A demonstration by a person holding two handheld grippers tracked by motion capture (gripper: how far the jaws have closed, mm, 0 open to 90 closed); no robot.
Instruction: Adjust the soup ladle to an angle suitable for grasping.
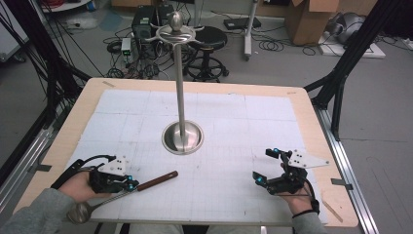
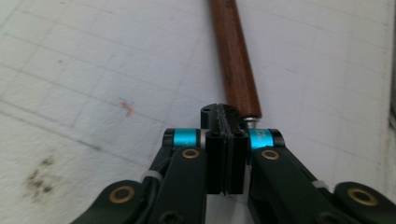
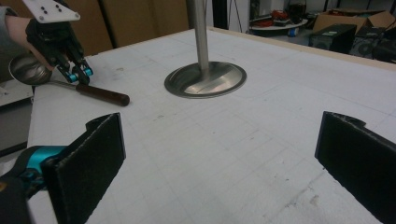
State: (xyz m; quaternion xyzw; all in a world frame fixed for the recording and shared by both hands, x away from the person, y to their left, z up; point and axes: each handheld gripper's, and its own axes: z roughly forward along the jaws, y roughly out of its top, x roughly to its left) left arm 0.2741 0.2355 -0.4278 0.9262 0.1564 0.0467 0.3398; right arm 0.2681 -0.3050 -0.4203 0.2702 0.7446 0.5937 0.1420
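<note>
Resting on the table [image 1: 311, 126], ladle [image 1: 122, 192], bowl empty, stand [image 1: 181, 97]

Left gripper [image 1: 130, 185] low at the table's near left, jaws pressed together, pointing right across the table; left hand [image 1: 80, 185] behind it, grey sleeve at the bottom edge. Right gripper [image 1: 266, 167] at near right, jaws spread wide, aimed left and forward; right hand [image 1: 297, 197] beneath, wrist strapped.

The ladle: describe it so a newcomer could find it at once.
Start at the tall metal stand mid-table, then look to the near left corner. There the ladle lies flat, gripped by the left gripper. Its dark wooden handle and round steel bowl mark it out.
</note>
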